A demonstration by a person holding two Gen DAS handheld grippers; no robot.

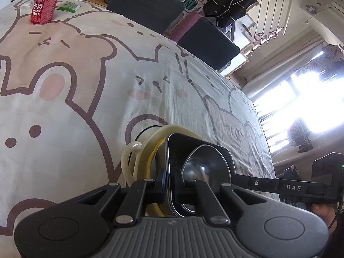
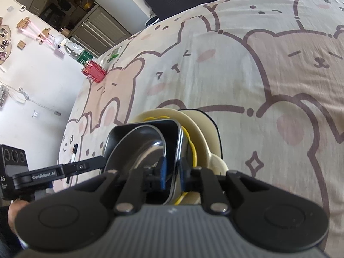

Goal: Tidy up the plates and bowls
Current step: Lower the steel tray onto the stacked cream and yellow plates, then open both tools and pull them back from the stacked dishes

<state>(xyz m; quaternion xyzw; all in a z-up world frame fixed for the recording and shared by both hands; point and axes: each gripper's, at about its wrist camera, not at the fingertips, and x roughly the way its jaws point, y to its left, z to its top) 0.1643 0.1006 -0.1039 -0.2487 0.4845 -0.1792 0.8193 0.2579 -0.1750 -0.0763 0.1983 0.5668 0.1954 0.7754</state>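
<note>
On the bear-print bench cloth [image 1: 90,99], near its front edge, a black rounded-square steel dish [image 1: 200,161] sits stacked in a cream handled bowl [image 1: 137,157], opening upward. Left gripper [image 1: 169,185] clamps its rim; right gripper [image 2: 172,172] straddles the opposite rim, slightly apart.

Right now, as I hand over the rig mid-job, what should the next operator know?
Left gripper: shut on the steel tray rim.
Right gripper: jaws straddle the tray's rim on another side; firm grip unclear.
Things: small steel bowl lies in the tray; the tray is over a yellow-rimmed piece inside the cream handled dish, on the table.
Done: pieces gathered into one stack.
Left: probably confirm the tray is seated, then release both. No other dishes in view.
</note>
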